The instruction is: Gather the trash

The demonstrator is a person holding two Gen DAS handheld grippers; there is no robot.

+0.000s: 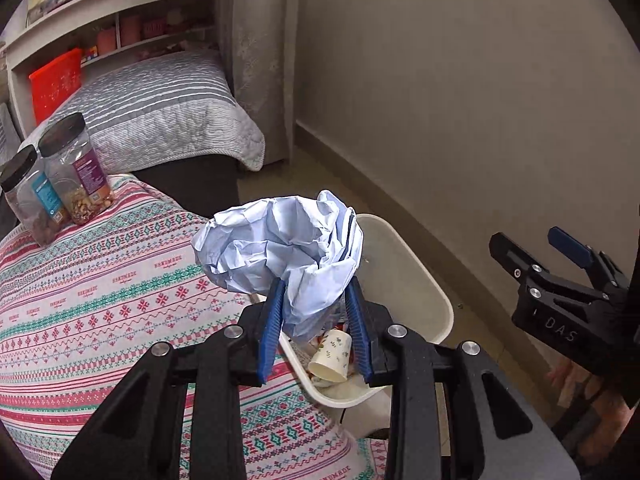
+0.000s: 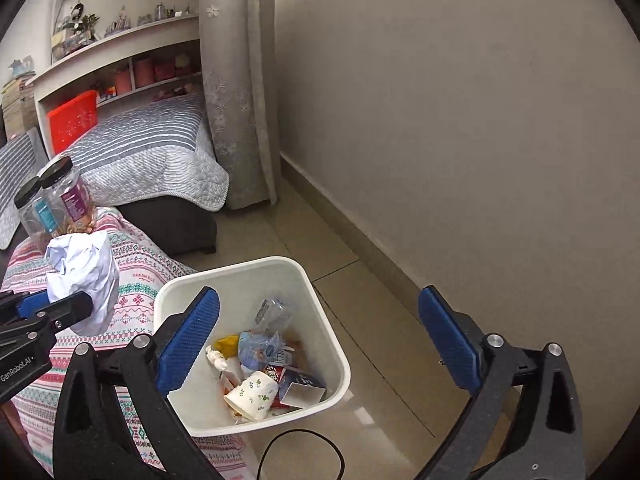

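Left wrist: left claw (image 1: 316, 320) clamped on a crumpled pale-blue paper ball (image 1: 280, 256), poised at the near rim of the white plastic bin (image 1: 404, 276). Released too soon, likely to land on the patterned bedspread (image 1: 100, 300).

Right wrist: right claw (image 2: 320, 344) spread wide, empty, above the bin (image 2: 256, 272); could knock it.

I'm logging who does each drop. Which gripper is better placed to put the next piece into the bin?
Left. The left gripper is clamped on the crumpled paper beside the white bin. The right gripper is wide open and empty over the bin.
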